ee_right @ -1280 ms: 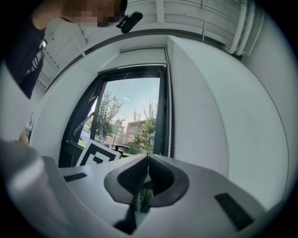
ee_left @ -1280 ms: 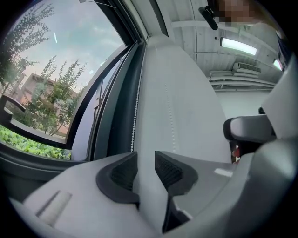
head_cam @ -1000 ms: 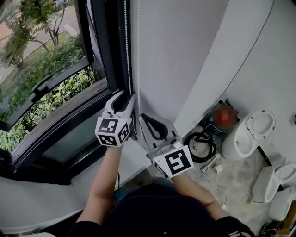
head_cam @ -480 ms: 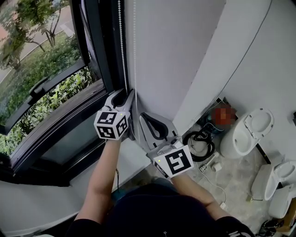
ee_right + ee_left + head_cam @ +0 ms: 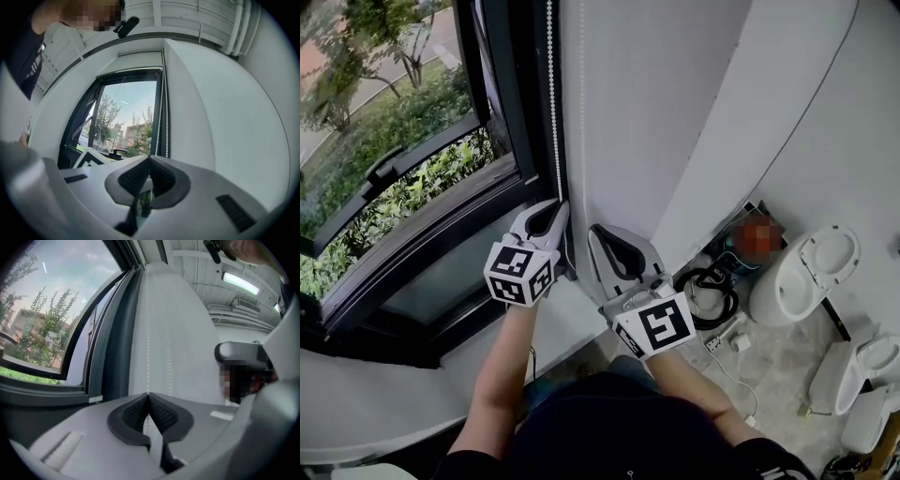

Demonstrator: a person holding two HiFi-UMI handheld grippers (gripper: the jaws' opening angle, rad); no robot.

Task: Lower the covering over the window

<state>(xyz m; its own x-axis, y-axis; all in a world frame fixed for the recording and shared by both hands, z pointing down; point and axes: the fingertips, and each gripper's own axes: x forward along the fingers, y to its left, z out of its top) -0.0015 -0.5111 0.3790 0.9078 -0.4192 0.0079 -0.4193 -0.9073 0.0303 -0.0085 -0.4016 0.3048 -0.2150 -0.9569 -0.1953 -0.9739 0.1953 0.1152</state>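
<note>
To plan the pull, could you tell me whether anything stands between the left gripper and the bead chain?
Nothing visible does: the left gripper has just been closing its jaws, which now pinch the bead chain directly, beside the window frame.

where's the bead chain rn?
Head view, left of centre: the bead chain hangs between the dark window frame and the white wall, running down into the left gripper, whose jaws have just closed on it.
</note>
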